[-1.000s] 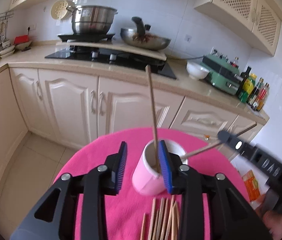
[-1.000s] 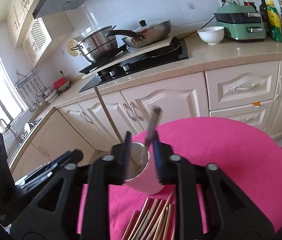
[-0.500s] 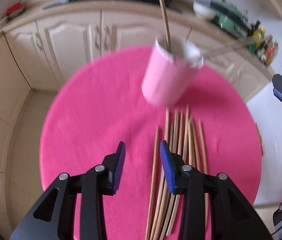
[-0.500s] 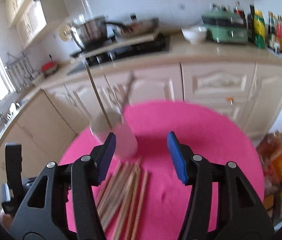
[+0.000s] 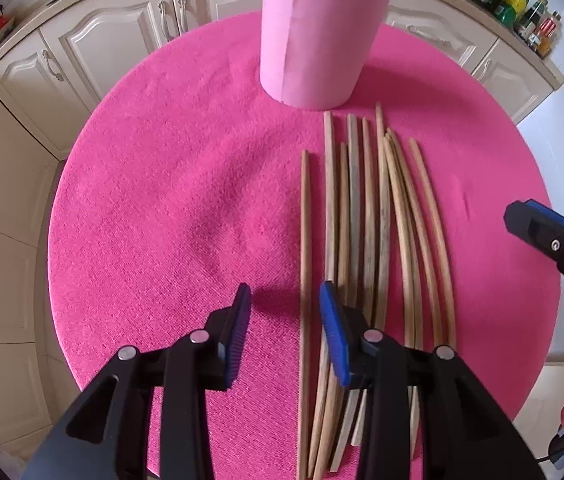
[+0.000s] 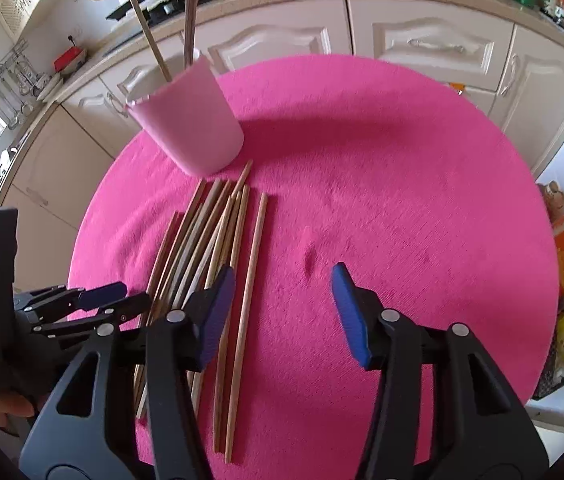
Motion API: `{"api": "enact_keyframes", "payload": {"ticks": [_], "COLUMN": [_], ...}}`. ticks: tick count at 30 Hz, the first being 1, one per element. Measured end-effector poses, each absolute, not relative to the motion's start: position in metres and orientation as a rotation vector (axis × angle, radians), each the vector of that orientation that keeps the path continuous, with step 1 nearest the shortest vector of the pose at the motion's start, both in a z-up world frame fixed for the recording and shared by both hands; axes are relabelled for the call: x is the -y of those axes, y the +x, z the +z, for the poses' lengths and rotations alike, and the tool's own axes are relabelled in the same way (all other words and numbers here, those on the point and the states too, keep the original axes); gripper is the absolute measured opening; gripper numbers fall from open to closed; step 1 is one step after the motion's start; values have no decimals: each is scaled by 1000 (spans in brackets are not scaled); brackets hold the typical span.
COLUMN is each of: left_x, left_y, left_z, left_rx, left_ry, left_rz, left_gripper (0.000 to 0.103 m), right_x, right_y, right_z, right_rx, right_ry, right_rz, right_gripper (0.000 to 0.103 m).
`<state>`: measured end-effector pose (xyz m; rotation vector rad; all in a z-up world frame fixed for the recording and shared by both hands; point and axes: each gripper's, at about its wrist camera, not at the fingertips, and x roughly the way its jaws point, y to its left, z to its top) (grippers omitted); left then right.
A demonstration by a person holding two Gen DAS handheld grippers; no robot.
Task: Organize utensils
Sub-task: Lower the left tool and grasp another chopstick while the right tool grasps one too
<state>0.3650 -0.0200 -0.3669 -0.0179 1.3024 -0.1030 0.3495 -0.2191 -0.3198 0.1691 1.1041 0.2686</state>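
**Status: two chopsticks stowed, the bundle still on the cloth**

The chopsticks [image 5: 365,216] lie flat in a loose bundle on the pink cloth [image 5: 170,200], directly in front of the pink cup [image 5: 317,36]. In the left wrist view their long axes run from 6 o'clock to 12 o'clock, far ends toward the cup base; the outer sticks at the right appear to bow slightly. One stick [image 5: 305,264] lies apart at the left edge of the bundle. In the right wrist view another single stick [image 6: 248,300] lies just apart on the opposite edge, running from 6 o'clock toward 1 o'clock.

Progress, as judged: early. Two sticks [image 6: 174,20] stand in the cup, leaning out past its rim. About ten or more remain on the cloth.

The left gripper [image 5: 283,300] points steeply down at the near end of the bundle. Its jaws stand at a moderate gap, straddling the separate left-edge stick; the pads do not appear to press on it.

The right gripper [image 6: 282,284] is closing from a wider gap. The right-edge stick lies between its jaws, close to the left pad, not yet clamped.

Cabinets [image 5: 94,36] border the cloth from 10 to 2 o'clock.
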Motion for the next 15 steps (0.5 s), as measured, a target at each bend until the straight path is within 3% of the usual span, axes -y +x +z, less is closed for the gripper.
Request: {"api": "enact_keyframes", "payload": {"ticks": [7, 9, 11, 15], "left_x": [29, 33, 31, 19], "left_y": [370, 371, 374, 378], "left_z": [-373, -372, -373, -370], "left_rx": [-1314, -1307, -1305, -1312], "left_ry": [54, 63, 41, -41], "left_rz": [-68, -61, -51, -53], "left_gripper": [35, 30, 11, 7], "right_x": [213, 210, 205, 197], "right_y": [353, 353, 355, 361], "right_z": [-333, -336, -339, -346], "right_rx": [-1163, -1178, -1198, -1232], "right_ry": [163, 164, 157, 146], "right_rz": [280, 287, 295, 312], "right_gripper": [42, 39, 36, 34]}}
